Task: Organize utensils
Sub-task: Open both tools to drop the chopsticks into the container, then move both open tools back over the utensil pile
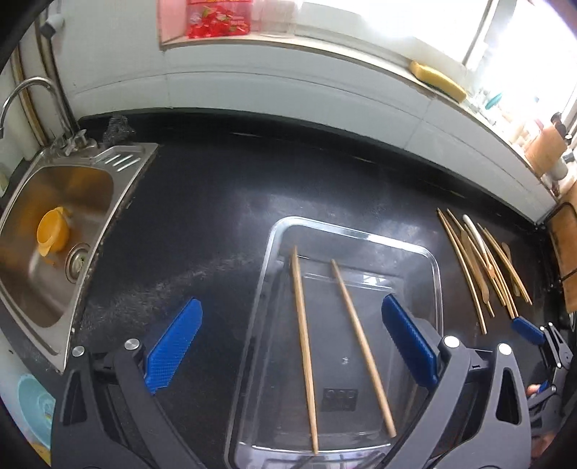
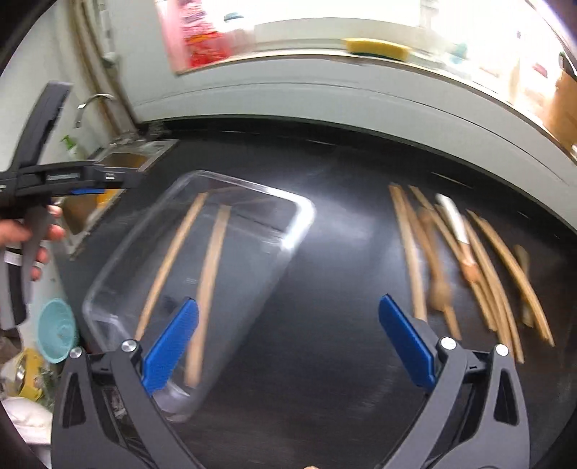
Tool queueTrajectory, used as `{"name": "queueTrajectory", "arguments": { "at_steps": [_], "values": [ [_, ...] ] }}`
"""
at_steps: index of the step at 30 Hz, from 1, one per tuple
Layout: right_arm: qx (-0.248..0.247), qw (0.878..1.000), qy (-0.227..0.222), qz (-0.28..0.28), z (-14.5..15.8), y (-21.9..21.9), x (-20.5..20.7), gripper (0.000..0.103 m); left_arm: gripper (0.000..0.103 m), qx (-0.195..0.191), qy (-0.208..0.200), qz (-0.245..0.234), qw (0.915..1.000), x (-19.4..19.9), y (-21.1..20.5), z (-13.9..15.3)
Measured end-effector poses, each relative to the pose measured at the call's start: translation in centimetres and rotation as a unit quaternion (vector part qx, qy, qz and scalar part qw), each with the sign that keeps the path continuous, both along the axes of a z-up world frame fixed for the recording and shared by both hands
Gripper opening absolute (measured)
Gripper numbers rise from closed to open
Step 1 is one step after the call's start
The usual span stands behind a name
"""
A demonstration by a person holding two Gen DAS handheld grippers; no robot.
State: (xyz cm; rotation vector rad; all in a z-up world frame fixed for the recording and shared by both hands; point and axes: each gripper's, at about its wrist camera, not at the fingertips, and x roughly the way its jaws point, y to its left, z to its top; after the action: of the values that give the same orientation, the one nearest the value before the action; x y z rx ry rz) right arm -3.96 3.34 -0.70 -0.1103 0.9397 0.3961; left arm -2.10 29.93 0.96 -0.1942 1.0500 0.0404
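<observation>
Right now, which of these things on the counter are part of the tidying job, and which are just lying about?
Part of the job:
- clear tray
- two chopsticks already in it
- pile of loose utensils on the counter
- left gripper and right gripper, both open

Just lying about:
- sink
- orange cup in it
- yellow sponge on the ledge
- red packet

Glossy black speckled stone worktop [image 1: 202, 216]; clear glass rectangular tray [image 1: 360, 231] holding two pale tan wooden chopsticks [image 1: 304, 335]; grid-textured blue pads [image 1: 173, 346] on dark grey claws; orange plastic cup [image 1: 54, 231] in the steel sink [image 1: 119, 158].
</observation>
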Motion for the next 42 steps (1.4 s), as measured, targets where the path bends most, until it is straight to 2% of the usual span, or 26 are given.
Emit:
{"name": "queueTrajectory", "arguments": {
  "at_steps": [4,8,12,17,21,25,30,35,39,42],
  "values": [
    [0.005,0.999,0.014,-0.046,-0.9,-4.6,0.7,0.097,0.097,0.001,0.012,-0.036,0.9993,1.0,-3.8,-0.6],
    [0.004,0.995,0.02,-0.102,-1.3,-10.8,0.5,0.097,0.097,0.005,0.019,-0.091,0.9957,2.5,-10.0,-1.1],
    [0.001,0.989,0.023,-0.149,-1.3,-17.1,0.8,0.097,0.097,0.01,0.03,-0.126,0.9915,3.9,-16.3,-1.8],
    [-0.01,0.982,0.02,-0.186,-1.2,-24.4,1.6,0.097,0.097,0.02,0.046,-0.134,0.9896,5.5,-23.0,-3.5],
    [-0.009,0.979,0.018,-0.204,-1.4,-29.6,3.0,0.097,0.097,0.005,0.075,-0.113,0.9908,6.4,-25.4,-5.4],
    [-0.004,0.979,0.023,-0.204,-2.1,-32.8,5.5,0.097,0.097,0.006,0.09,-0.068,0.9936,7.7,-27.1,-7.3],
    [-0.031,0.98,0.023,-0.194,-3.6,-33.3,10.3,0.097,0.097,0.039,0.102,-0.003,0.9941,10.1,-28.6,-9.6],
    [-0.026,0.982,0.051,-0.178,-6.1,-32.9,14.5,0.097,0.097,0.078,0.102,0.049,0.9905,11.2,-29.3,-10.4],
    [-0.076,0.984,0.053,-0.152,-8.2,-31.6,16.3,0.097,0.097,0.105,0.111,0.069,0.986,11.7,-29.6,-11.1],
    [-0.085,0.986,0.048,-0.135,-9.0,-30.8,16.6,0.097,0.098,0.107,0.105,0.074,0.986,12.1,-29.7,-11.5]
  ]
}}
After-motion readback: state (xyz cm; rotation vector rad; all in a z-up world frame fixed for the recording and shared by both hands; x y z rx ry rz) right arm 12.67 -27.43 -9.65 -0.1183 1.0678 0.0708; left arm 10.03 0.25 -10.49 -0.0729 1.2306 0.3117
